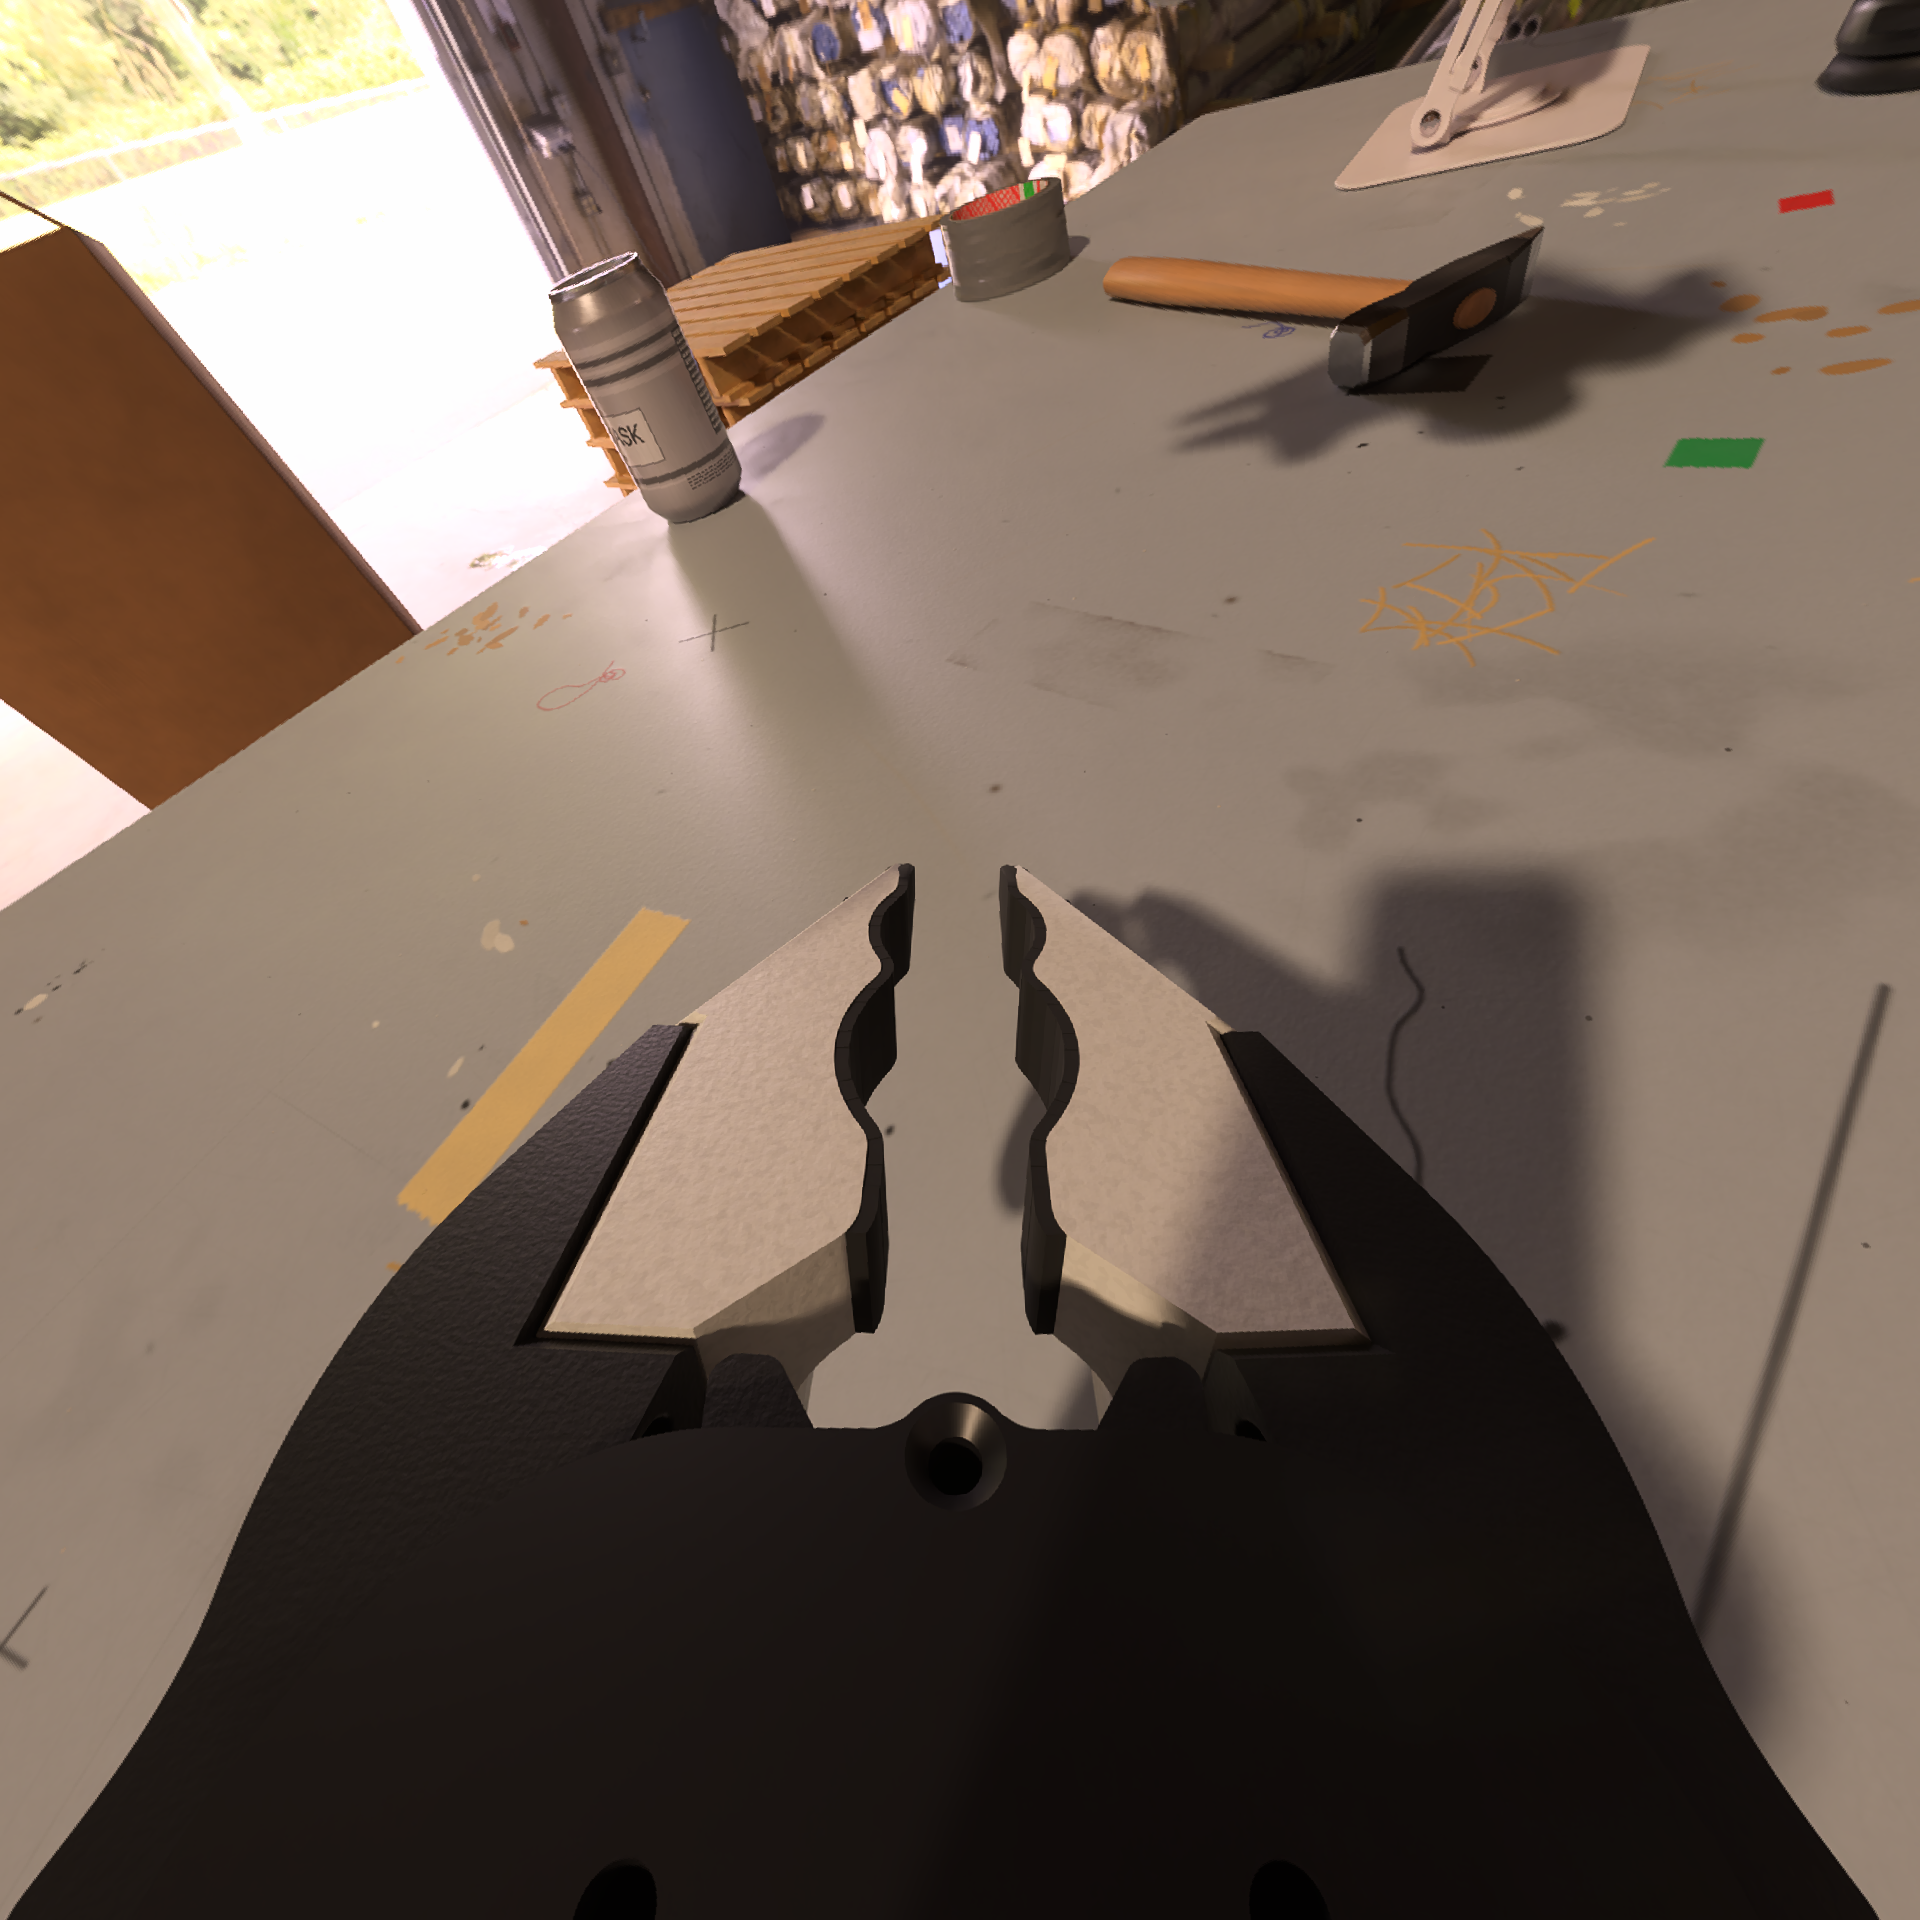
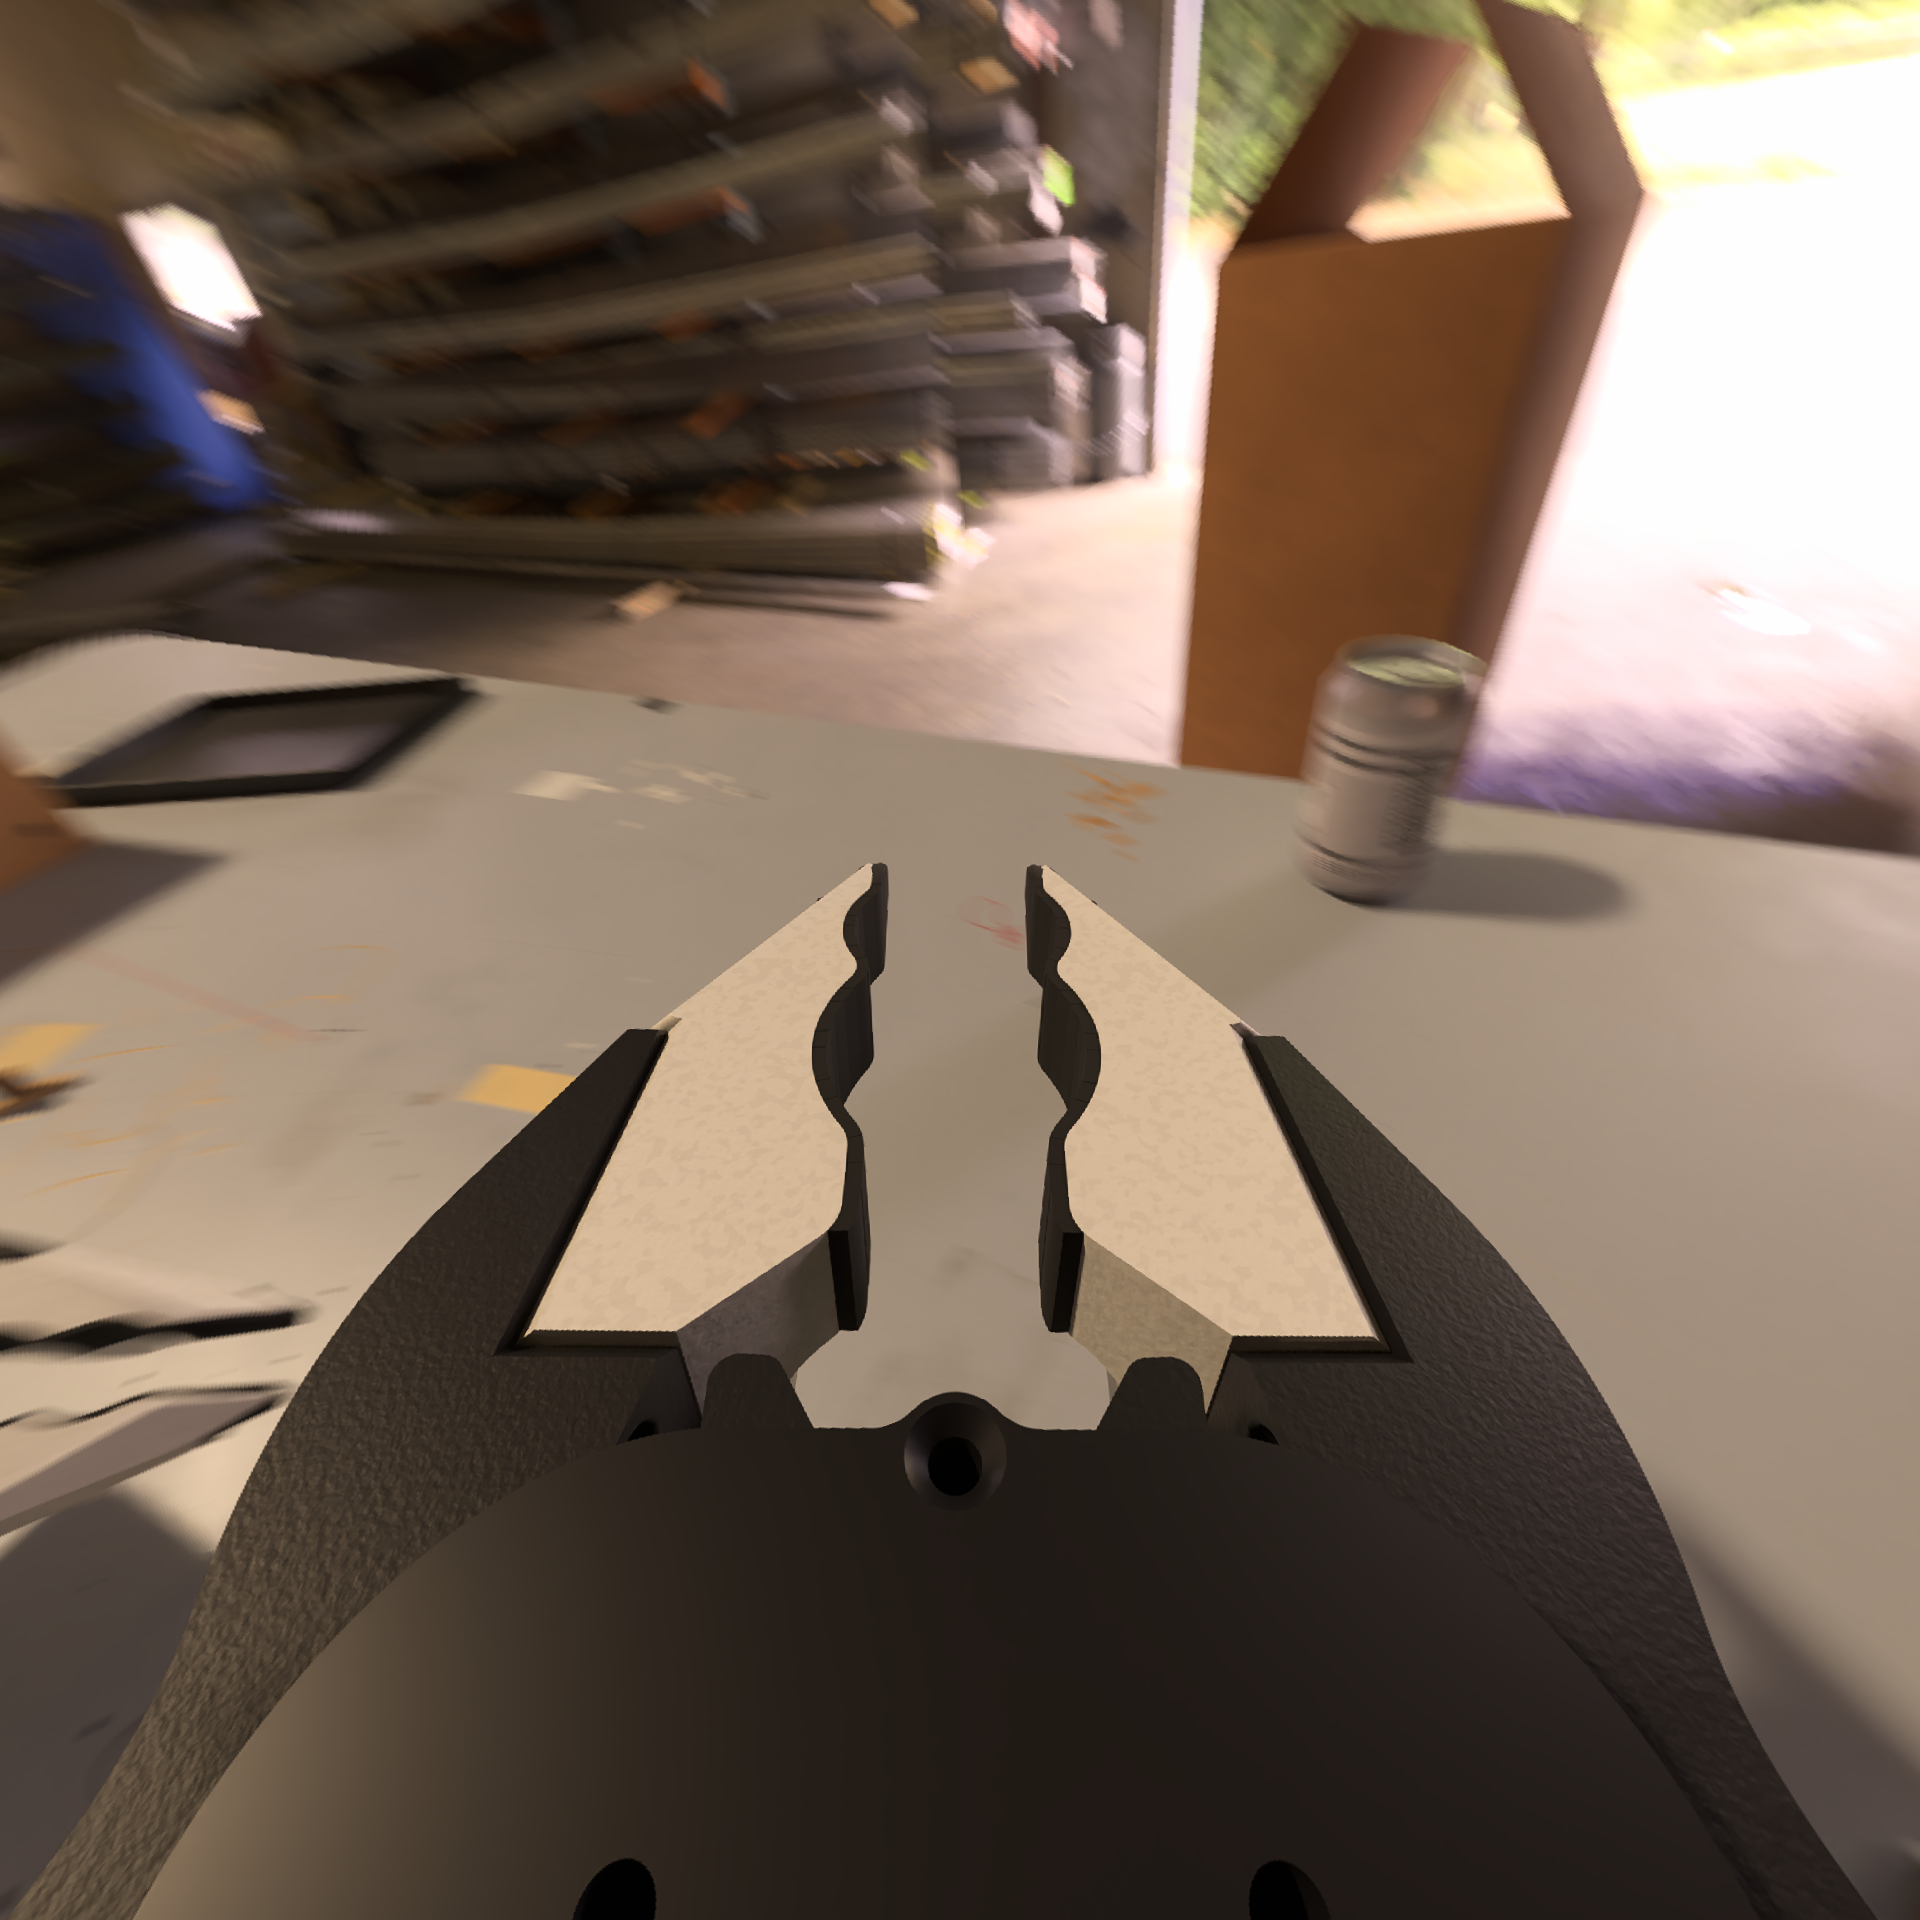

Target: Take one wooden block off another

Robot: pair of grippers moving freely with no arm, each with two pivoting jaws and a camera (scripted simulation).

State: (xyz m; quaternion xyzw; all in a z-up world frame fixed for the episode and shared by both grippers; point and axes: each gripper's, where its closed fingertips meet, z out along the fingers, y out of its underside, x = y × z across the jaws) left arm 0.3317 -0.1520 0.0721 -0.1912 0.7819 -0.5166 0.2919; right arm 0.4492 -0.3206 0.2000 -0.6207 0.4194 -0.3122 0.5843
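No wooden block shows in either view. My left gripper (image 1: 956,883) hovers low over the grey tabletop (image 1: 1039,675). Its jaws stand a little apart with nothing between them. My right gripper (image 2: 956,883) is also over the tabletop (image 2: 623,883), jaws apart and empty. The right wrist view is blurred by motion.
In the left wrist view a grey can (image 1: 649,390) stands at the far left edge, with a tape roll (image 1: 1008,239), a hammer (image 1: 1340,301) and a white base plate (image 1: 1496,114) farther back. A cardboard box (image 1: 156,499) stands beyond the table. The right wrist view shows the can (image 2: 1382,769) and a black tray (image 2: 260,743).
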